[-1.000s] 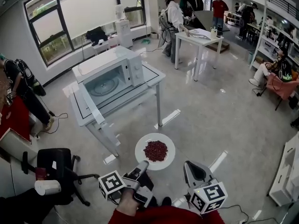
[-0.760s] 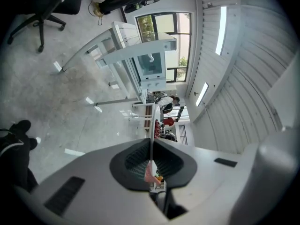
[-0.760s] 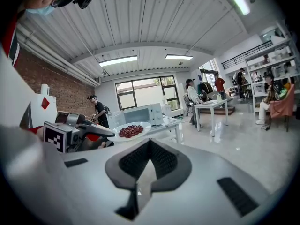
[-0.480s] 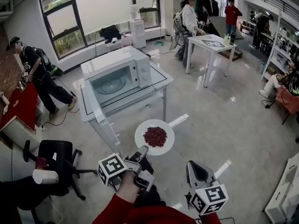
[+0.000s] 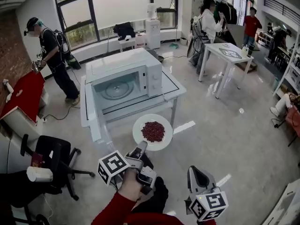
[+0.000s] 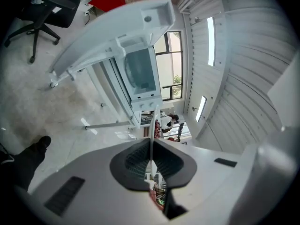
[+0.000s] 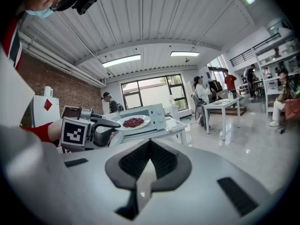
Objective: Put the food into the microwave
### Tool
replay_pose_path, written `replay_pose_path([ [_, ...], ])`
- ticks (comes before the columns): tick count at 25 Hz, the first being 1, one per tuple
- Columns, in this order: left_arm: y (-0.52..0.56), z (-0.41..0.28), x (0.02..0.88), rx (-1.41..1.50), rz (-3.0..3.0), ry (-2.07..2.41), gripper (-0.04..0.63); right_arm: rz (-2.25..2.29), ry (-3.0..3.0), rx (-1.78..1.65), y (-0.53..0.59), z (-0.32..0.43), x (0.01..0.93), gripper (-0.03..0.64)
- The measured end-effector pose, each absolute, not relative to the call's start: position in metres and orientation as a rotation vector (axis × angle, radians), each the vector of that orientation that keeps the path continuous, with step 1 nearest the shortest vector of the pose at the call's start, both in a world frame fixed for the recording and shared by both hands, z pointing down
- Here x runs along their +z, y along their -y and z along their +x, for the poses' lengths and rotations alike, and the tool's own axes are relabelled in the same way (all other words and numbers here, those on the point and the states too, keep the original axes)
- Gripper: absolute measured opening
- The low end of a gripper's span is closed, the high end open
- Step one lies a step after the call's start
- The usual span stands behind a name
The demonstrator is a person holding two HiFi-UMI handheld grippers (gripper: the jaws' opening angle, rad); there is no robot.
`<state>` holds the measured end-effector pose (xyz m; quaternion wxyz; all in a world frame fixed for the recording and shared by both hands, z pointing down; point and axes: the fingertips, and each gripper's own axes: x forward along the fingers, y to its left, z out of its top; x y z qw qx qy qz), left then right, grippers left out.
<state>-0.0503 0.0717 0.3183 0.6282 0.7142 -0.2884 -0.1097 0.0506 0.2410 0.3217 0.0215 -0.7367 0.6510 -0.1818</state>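
Observation:
A white plate (image 5: 152,131) heaped with red food hangs in the air just in front of the white table (image 5: 176,90). My left gripper (image 5: 141,147) is shut on the plate's near rim. In the left gripper view the plate (image 6: 153,125) shows edge-on between the pads. The white microwave (image 5: 124,78) stands on that table, its door (image 5: 90,116) swung open toward me and its turntable bare. My right gripper (image 5: 192,168) hangs low at the right, shut on nothing. The right gripper view shows the plate (image 7: 133,122) and the left gripper (image 7: 101,128) in front of the microwave (image 7: 157,116).
A black office chair (image 5: 56,161) stands at the lower left beside a red-covered table (image 5: 21,95). One person (image 5: 51,50) stands near the windows at the left. Others stand by a second white table (image 5: 227,55) at the back right.
The plate, still held by my left gripper, has come closer to the microwave table. My right gripper has followed along. The microwave now looks larger and nearer.

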Motion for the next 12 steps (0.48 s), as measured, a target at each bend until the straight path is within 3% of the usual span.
replay_pose_path([
  [12,0.074,-0.006,0.334,-0.402,1.565,0.879,0.020,-2.061,-2.322,-0.651,-0.068,0.110,0.323,0.014],
])
